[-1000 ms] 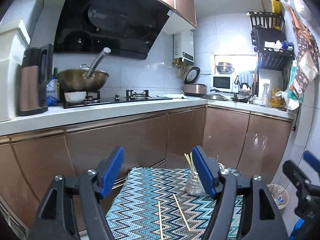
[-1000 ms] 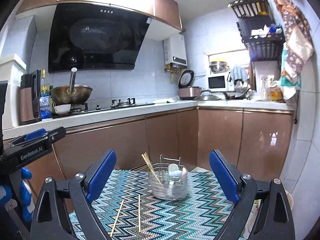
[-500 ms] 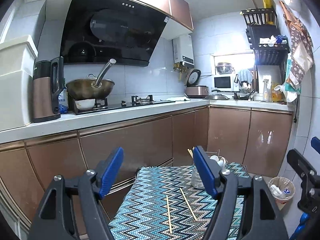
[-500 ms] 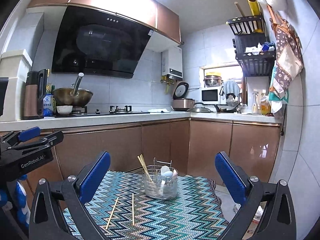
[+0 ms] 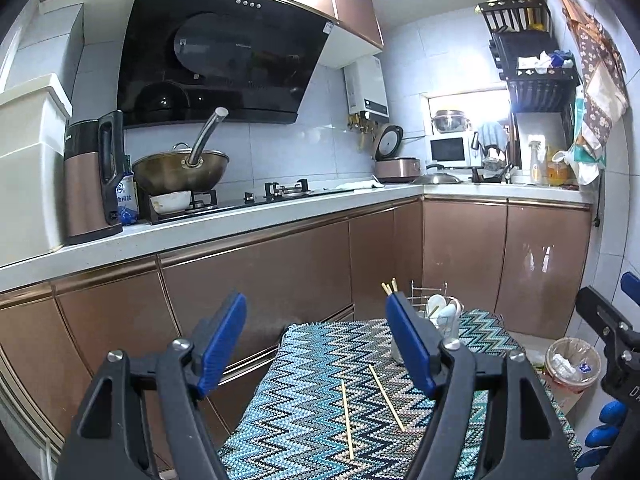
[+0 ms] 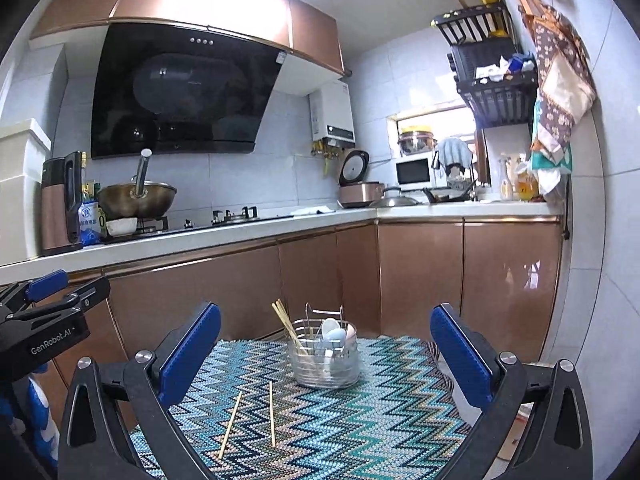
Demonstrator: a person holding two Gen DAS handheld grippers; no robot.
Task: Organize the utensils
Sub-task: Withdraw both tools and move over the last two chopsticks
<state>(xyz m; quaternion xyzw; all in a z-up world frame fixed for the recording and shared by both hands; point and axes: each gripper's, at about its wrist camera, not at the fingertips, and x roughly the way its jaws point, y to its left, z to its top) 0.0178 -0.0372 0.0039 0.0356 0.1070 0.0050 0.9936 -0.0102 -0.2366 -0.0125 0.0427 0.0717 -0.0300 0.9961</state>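
Note:
Two loose wooden chopsticks (image 6: 250, 416) lie on a small table with a blue zigzag cloth (image 6: 360, 420). Behind them stands a wire utensil holder (image 6: 324, 360) with chopsticks and pale spoons in it. In the left wrist view the loose chopsticks (image 5: 347, 420) lie ahead and the holder (image 5: 438, 316) is partly hidden by my right finger. My left gripper (image 5: 320, 344) is open and empty, above the table's near left side. My right gripper (image 6: 326, 360) is open and empty, facing the holder from well back.
Brown cabinets (image 6: 240, 280) and a white countertop (image 6: 200, 240) run behind the table, with a wok (image 6: 136, 198), kettle (image 6: 60, 208) and rice cooker (image 6: 360, 188). A waste bin (image 5: 572, 364) stands on the floor at the right. A black rack (image 6: 492, 80) hangs on the wall.
Both grippers have pulled back and tilted up, so the table and holder sit lower and farther in both views. Both stay open and empty.

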